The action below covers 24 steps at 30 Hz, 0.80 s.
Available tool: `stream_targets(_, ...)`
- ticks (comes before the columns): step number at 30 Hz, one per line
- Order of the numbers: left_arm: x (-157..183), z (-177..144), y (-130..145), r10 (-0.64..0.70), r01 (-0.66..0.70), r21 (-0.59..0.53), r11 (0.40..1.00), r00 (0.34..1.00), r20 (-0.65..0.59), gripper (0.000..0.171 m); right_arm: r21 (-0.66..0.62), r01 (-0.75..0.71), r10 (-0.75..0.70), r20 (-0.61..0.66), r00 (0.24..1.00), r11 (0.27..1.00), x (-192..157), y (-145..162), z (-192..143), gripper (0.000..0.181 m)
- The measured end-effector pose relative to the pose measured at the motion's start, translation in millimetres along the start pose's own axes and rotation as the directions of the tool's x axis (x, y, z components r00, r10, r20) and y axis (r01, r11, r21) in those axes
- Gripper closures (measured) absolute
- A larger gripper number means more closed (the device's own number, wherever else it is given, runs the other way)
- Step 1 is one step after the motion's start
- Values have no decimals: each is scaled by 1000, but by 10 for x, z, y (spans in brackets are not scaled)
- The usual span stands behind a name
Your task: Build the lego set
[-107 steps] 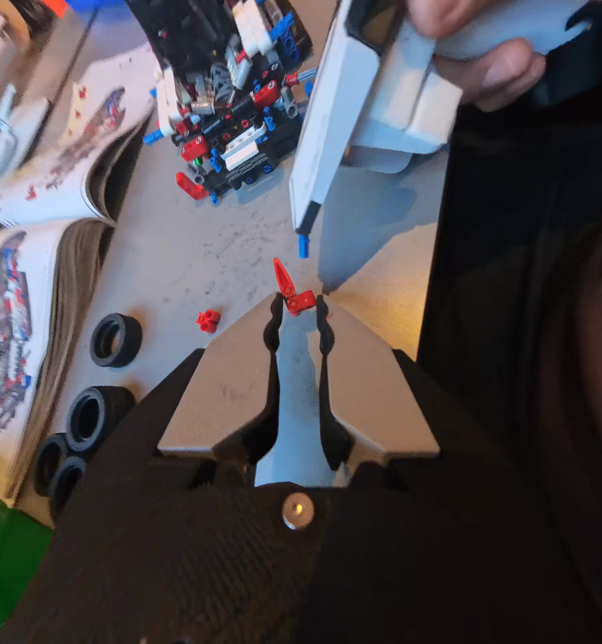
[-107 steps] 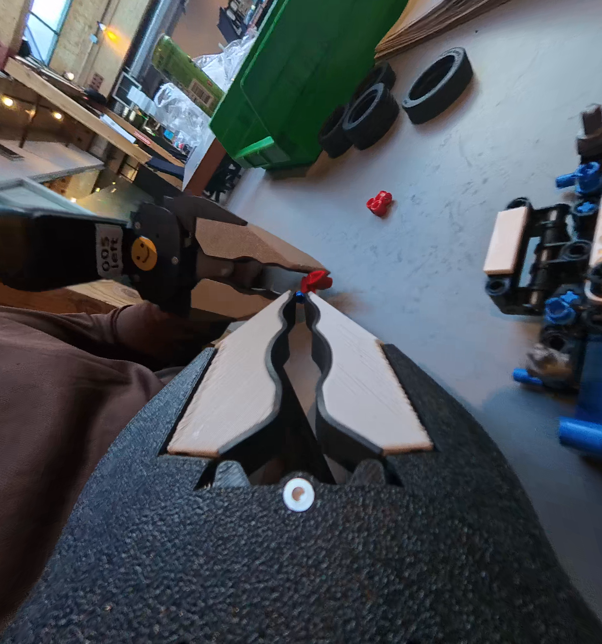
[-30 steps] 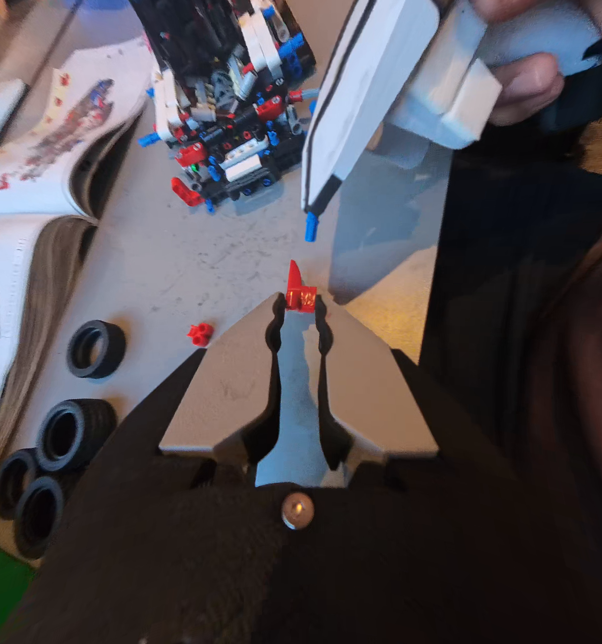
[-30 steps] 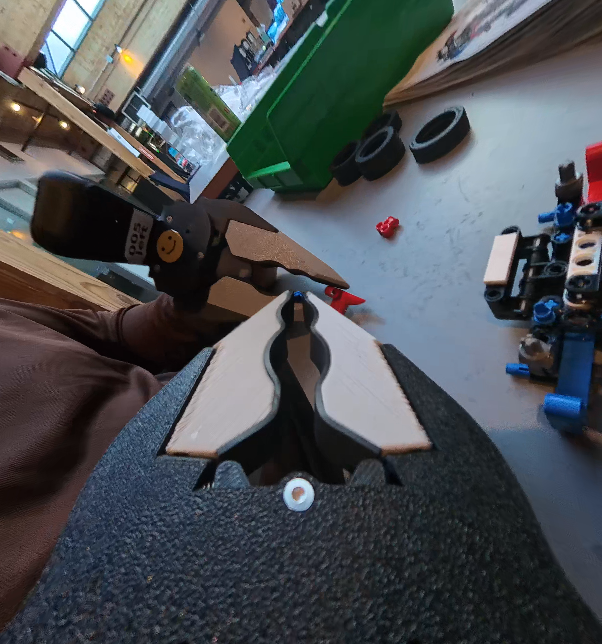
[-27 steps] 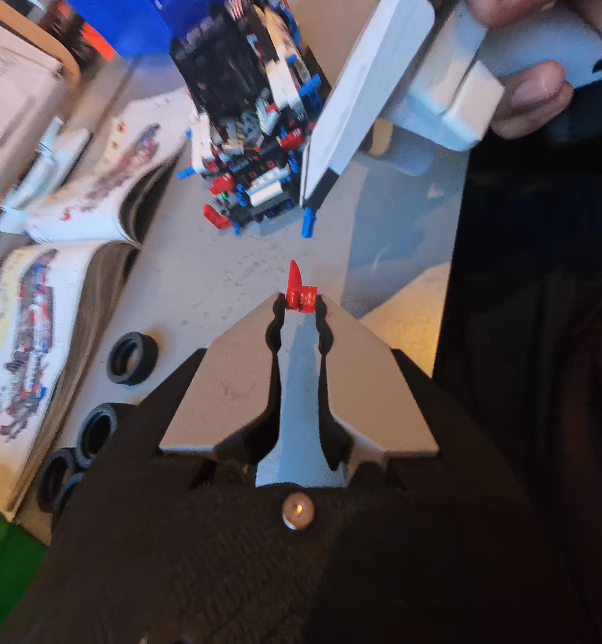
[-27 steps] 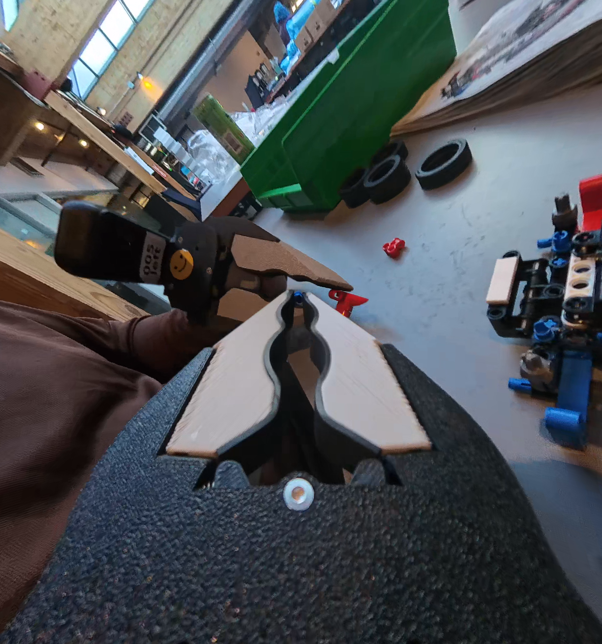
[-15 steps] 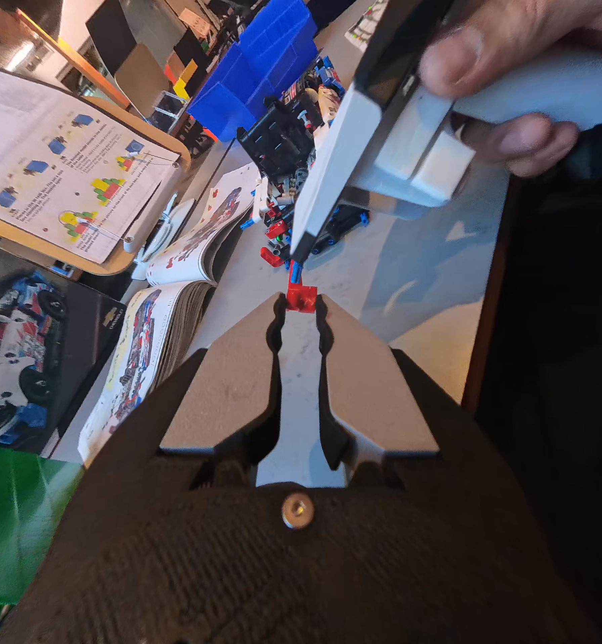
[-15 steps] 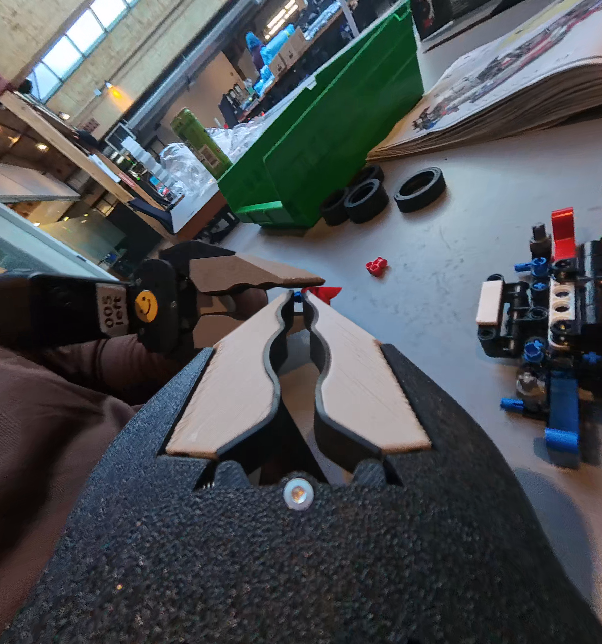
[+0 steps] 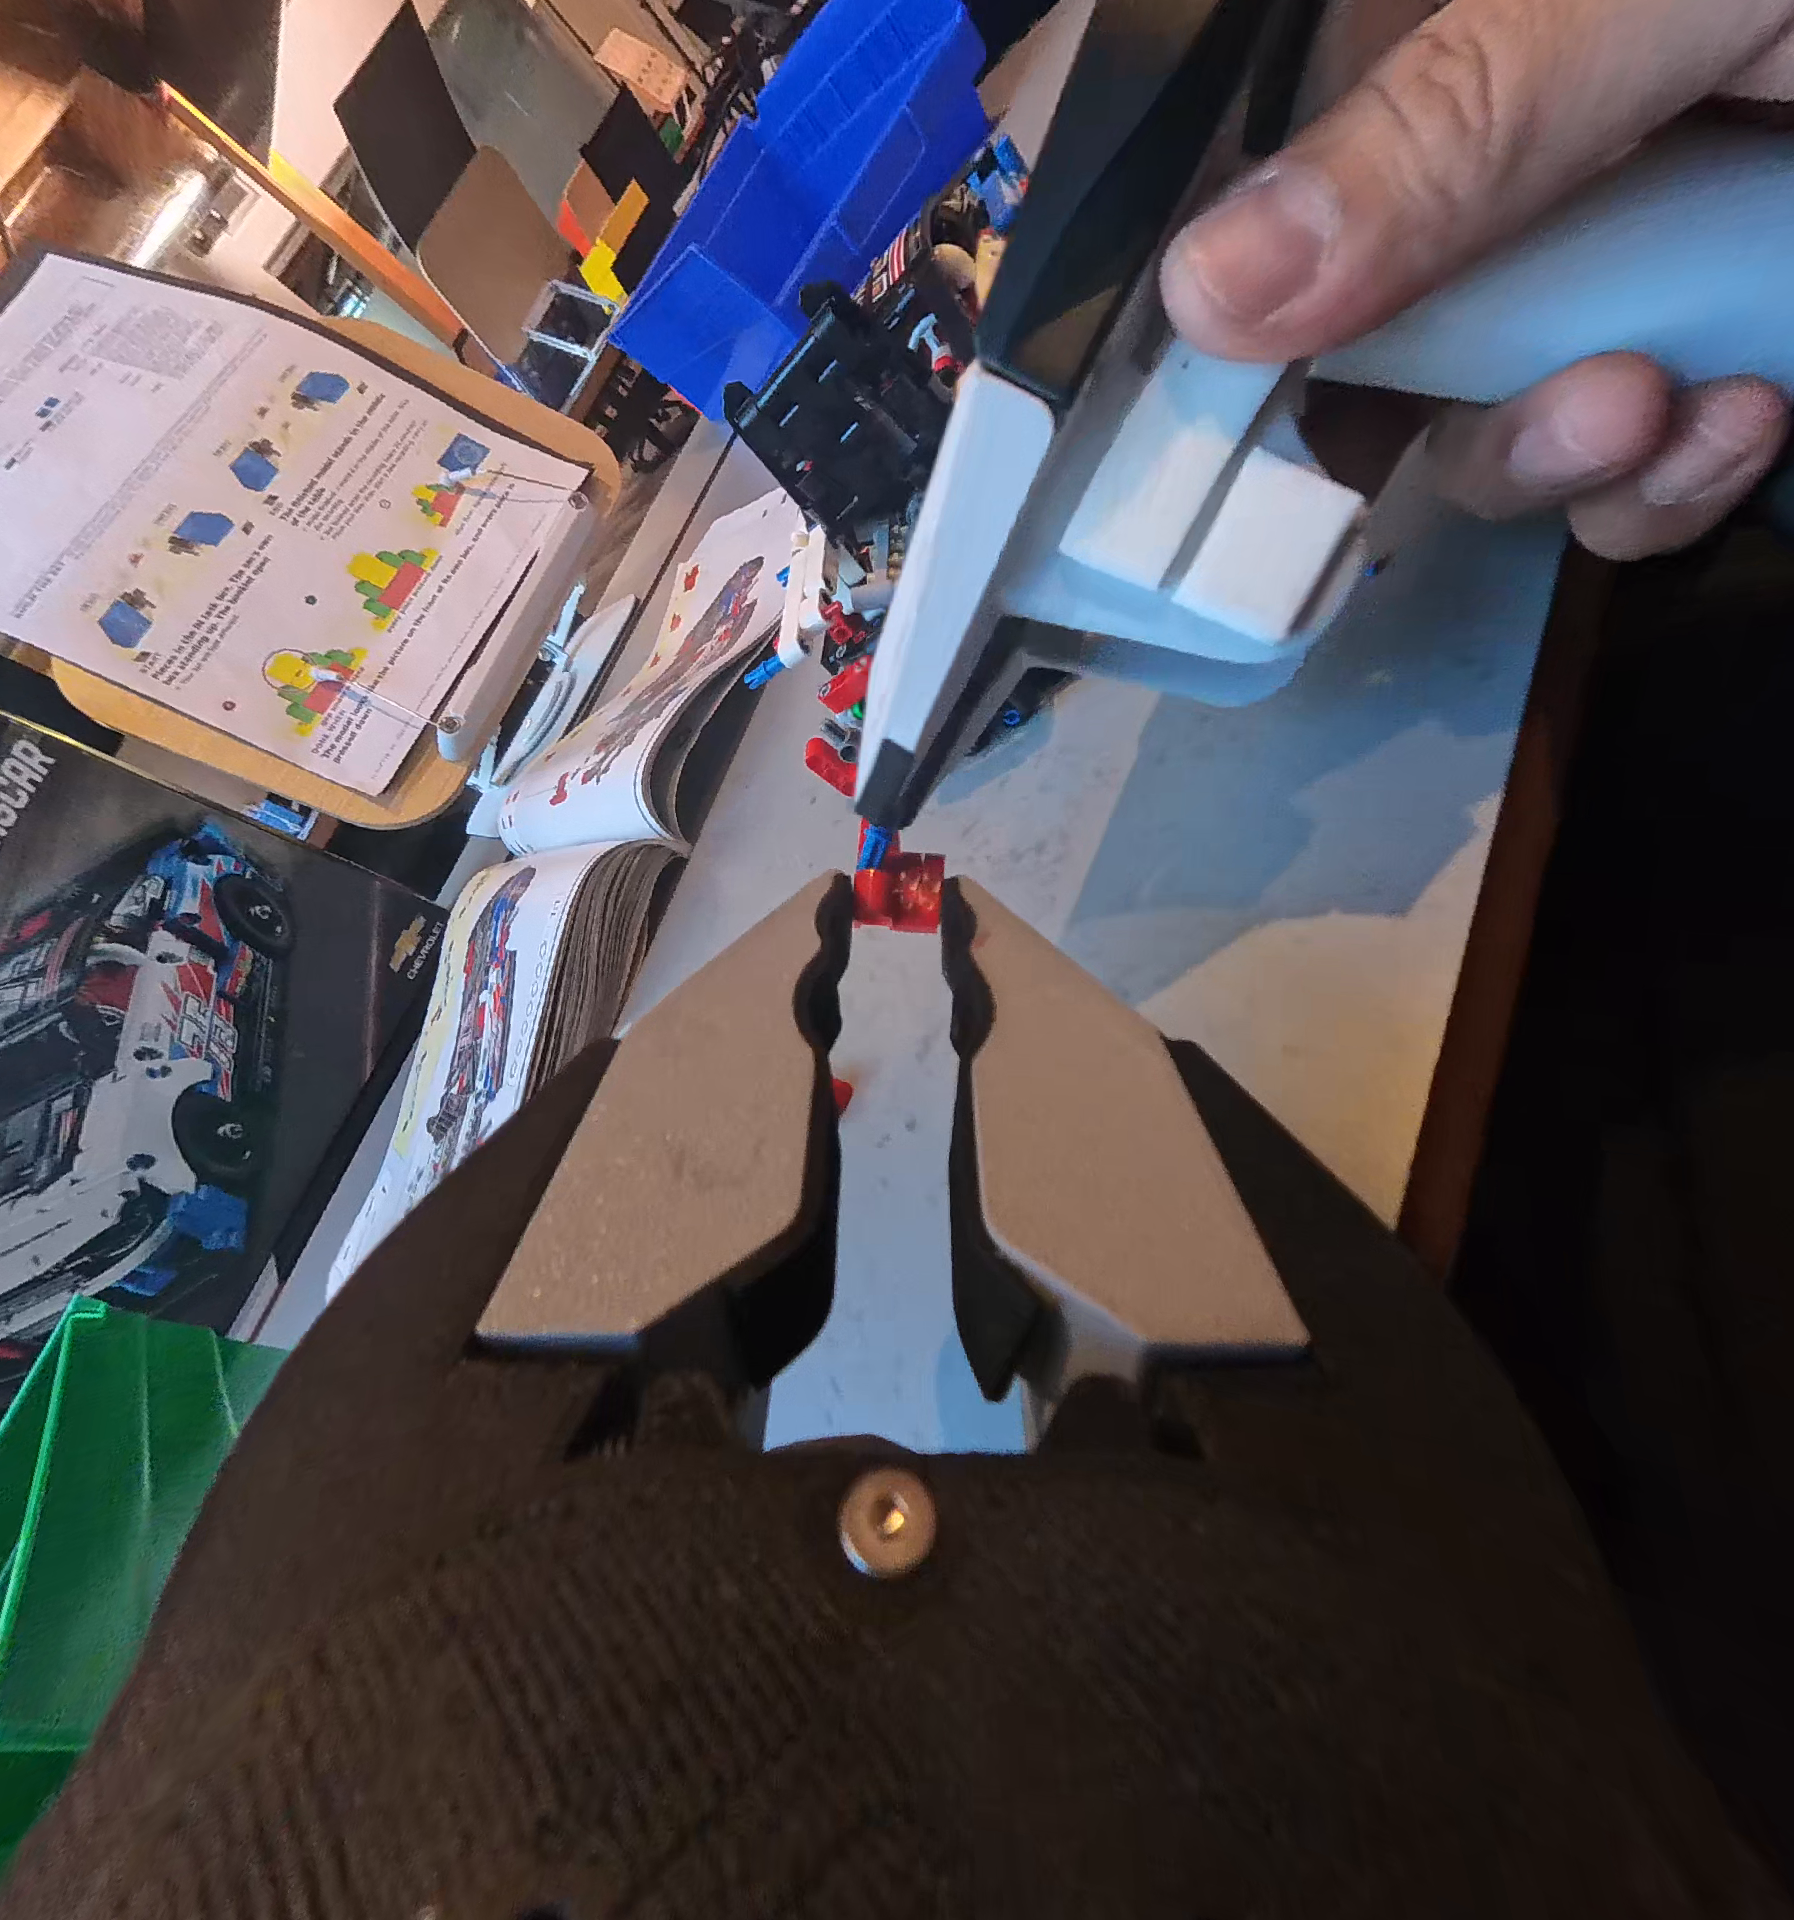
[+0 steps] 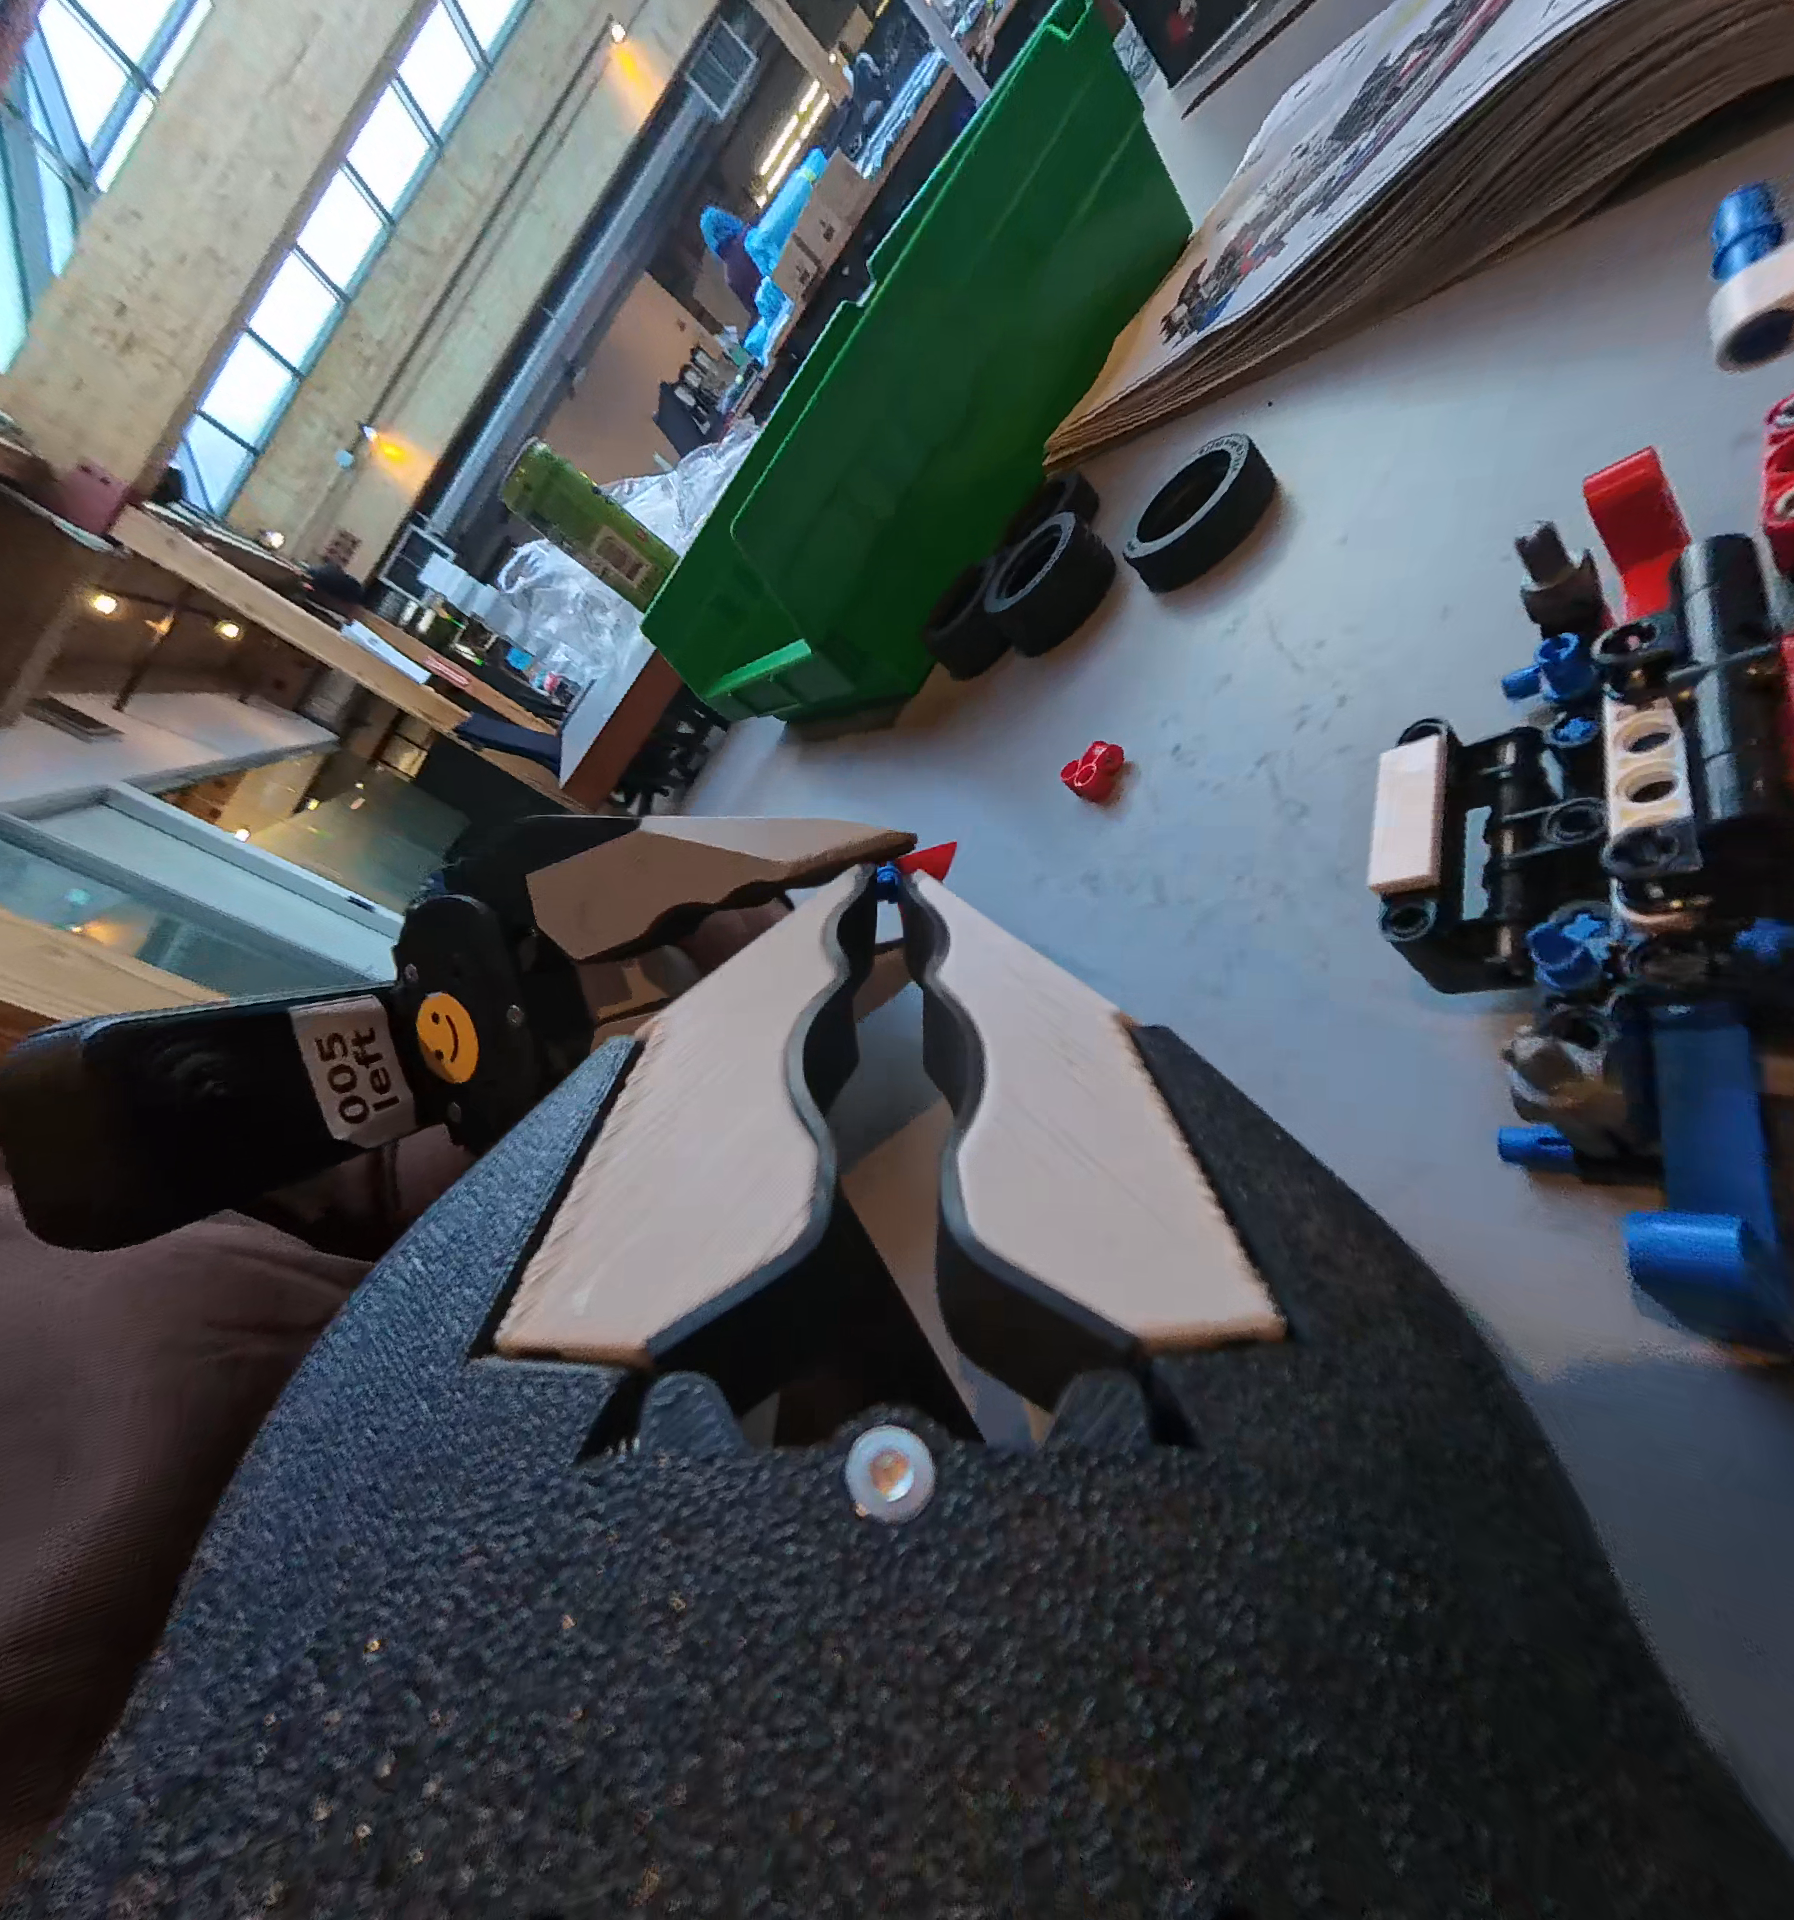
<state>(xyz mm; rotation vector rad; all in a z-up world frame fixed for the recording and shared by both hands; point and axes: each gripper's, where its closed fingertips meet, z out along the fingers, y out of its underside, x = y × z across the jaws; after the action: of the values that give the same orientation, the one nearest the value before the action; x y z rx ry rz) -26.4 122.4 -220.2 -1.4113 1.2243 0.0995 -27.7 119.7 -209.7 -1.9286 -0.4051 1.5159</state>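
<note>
Left gripper: fingers pinch a small red piece at their tips. Right gripper: fingers pressed together on a small blue pin, its tip meeting the red piece at 12 o'clock of the left fingers. Partly built model lies on the grey tabletop at 2 o'clock in the right wrist view. Loose red connector at 12 o'clock; black tyres and green bin beyond.
</note>
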Motion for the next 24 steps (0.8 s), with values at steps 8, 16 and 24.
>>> stream_targets(8,17,0,7,60,-61,5,998,998,19,158,-62,7,-6,17,1000,998,-12,48,-1,177)
stream_targets(16,71,-10,50,128,-128,-2,992,992,0,157,-107,-16,18,19,1000,994,11,91,26,177)
stream_targets(24,38,6,122,89,-88,-58,994,996,2,158,-125,33,-38,-34,999,992,54,105,98,177)
